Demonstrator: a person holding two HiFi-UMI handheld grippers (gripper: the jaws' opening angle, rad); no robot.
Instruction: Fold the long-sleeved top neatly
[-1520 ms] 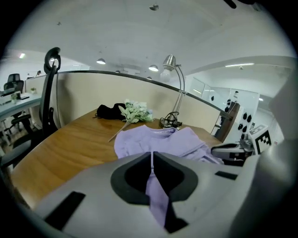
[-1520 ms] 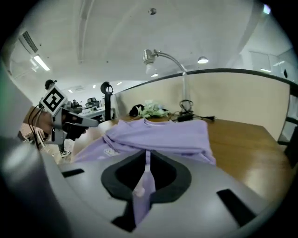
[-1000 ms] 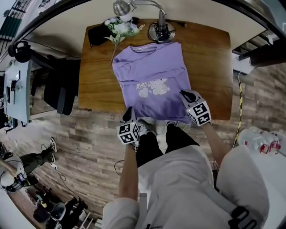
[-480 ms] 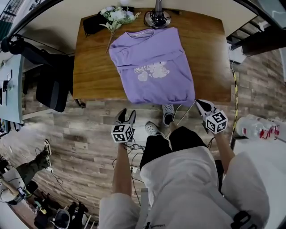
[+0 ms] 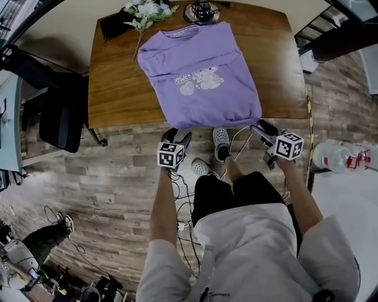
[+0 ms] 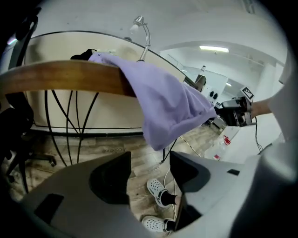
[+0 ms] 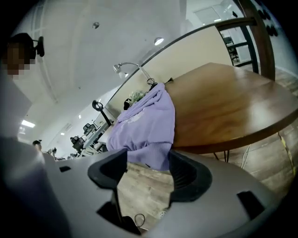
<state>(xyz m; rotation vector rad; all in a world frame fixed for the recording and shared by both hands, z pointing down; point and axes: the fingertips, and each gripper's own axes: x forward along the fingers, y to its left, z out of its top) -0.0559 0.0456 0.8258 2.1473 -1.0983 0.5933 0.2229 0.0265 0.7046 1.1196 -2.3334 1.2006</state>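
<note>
Purple top (image 5: 201,76) on desk (image 5: 112,100), hem overhanging just ahead of both tools | your left hand-held gripper (image 5: 179,137) and right hand-held gripper (image 5: 260,127) have backed off the hem, jaws opening, nothing between | you likely need a fresh grip for the next fold

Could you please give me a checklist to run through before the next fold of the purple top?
1. Left gripper free: ok, jaws opening, nothing between them.
2. Right gripper free: ok, jaws opening, hem just ahead, not pinched.
3. Top flat, print up: ok.
4. Hem on the table: not ok, it hangs over the near edge.
5. Flowers clear of the top: cannot tell, they lie close to its shoulder.
</note>
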